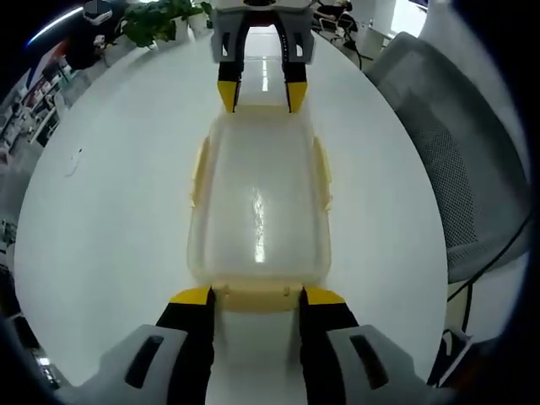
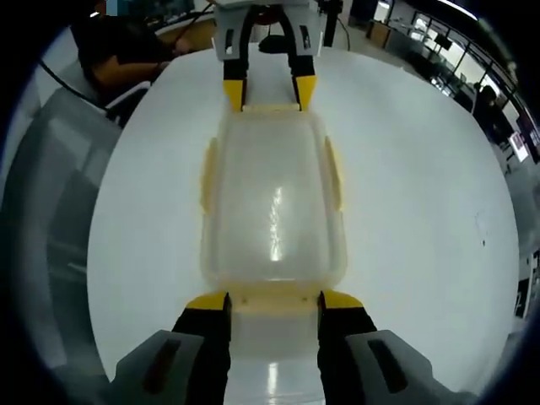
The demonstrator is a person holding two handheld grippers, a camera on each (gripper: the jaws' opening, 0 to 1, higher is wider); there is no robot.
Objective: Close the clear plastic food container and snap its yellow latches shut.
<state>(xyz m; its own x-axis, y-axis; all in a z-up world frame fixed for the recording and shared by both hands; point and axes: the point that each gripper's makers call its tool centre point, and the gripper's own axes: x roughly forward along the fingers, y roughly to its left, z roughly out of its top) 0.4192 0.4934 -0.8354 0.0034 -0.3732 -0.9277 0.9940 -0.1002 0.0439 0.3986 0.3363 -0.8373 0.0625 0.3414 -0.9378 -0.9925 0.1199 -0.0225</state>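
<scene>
Clear plastic container (image 1: 260, 202), lid on, nothing visible inside, lies on the white bench (image 1: 110, 211) between both grippers, left gripper (image 1: 253, 297) and right gripper (image 2: 274, 301), jaws spread at its end latches.

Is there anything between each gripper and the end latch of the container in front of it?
Nothing visible. The left gripper and right gripper each sit at one end of the container, jaws open on either side of an end latch, on a bare table.
</scene>
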